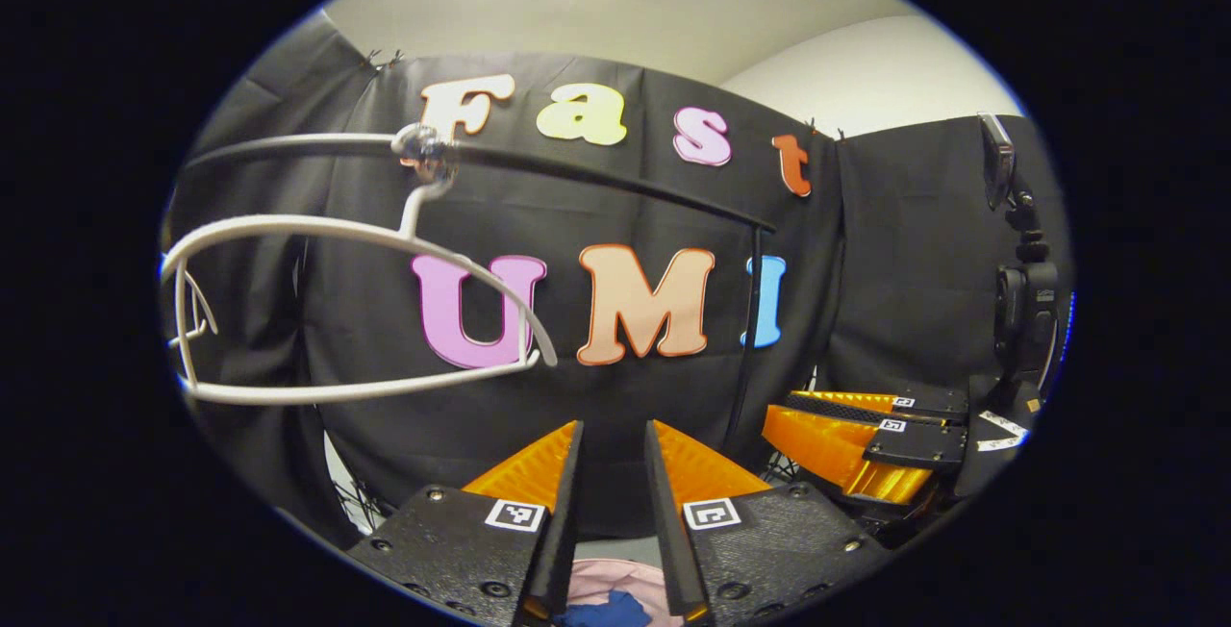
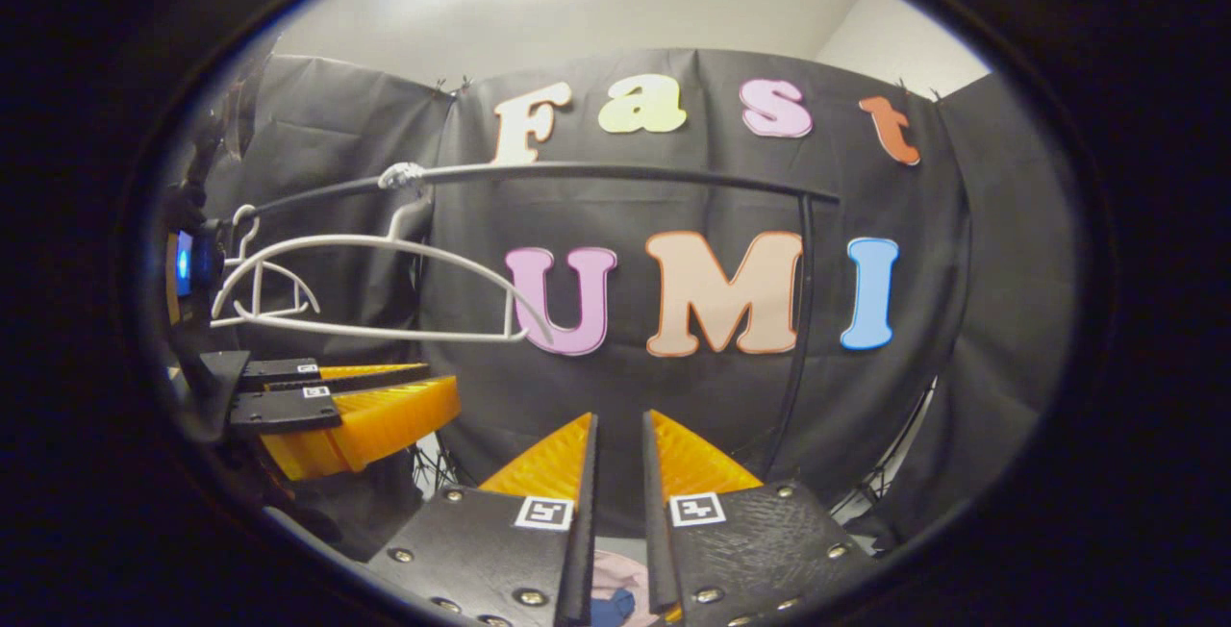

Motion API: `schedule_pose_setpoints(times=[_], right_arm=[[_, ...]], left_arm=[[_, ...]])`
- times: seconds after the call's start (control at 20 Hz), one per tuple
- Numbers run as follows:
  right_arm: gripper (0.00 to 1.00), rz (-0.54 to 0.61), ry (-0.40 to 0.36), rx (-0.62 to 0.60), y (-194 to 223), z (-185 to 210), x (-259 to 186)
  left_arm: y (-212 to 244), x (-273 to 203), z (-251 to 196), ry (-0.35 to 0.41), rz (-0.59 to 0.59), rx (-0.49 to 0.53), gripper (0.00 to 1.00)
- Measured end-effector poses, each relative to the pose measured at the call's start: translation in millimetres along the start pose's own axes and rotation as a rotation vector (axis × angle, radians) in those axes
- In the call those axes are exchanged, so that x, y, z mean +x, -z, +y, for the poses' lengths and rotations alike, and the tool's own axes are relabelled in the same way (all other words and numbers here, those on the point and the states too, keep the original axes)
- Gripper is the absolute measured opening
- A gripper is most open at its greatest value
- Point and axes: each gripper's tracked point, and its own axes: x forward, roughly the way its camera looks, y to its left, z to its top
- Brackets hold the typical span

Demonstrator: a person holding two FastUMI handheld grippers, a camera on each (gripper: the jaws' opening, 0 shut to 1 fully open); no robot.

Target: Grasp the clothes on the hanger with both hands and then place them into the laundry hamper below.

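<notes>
A bare white hanger (image 1: 365, 387) (image 2: 365, 239) hangs by its hook from the black rail (image 1: 615, 182) (image 2: 625, 170), with no garment on it. My left gripper (image 1: 613, 430) points at the wall below the rail, open by a narrow gap with nothing between the tips. My right gripper (image 2: 620, 420) stands the same way, narrowly open with nothing between its tips. Pink and blue cloth (image 1: 608, 598) (image 2: 608, 593) shows low down through each gripper's gap; whether it touches the fingers I cannot tell. The right gripper (image 1: 777, 411) lies right of the left one, and the left gripper (image 2: 440, 383) lies left of the right one.
The rack's black upright post (image 1: 755, 319) (image 2: 798, 319) drops from the rail's right end. A camera on a stand (image 1: 1024, 300) rises at the far right of the left gripper view. A dark device with a blue light (image 2: 188, 262) sits at the far left of the right gripper view.
</notes>
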Motion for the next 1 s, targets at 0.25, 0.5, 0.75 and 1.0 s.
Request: schedule_pose_setpoints(times=[0.25,0.5,0.75,1.0], right_arm=[[0.46,-0.064,0.016,-0.008,-30,-3,-13],[0.94,-0.086,0.027,0.008,-41,-8,-23],[0.97,-0.1,0.05,0.018,-45,-23,-30],[0.99,-0.115,0.079,0.015,-45,-60,-32]], left_arm=[[-19,-9,-5,0.0,-0.04,0.001,0.61],[-28,-14,-1,-0.027,-0.062,0.012,0.96],[-35,-13,-8,-0.032,-0.082,0.043,0.94],[-34,11,-30,-0.031,-0.099,0.054,0.96]])
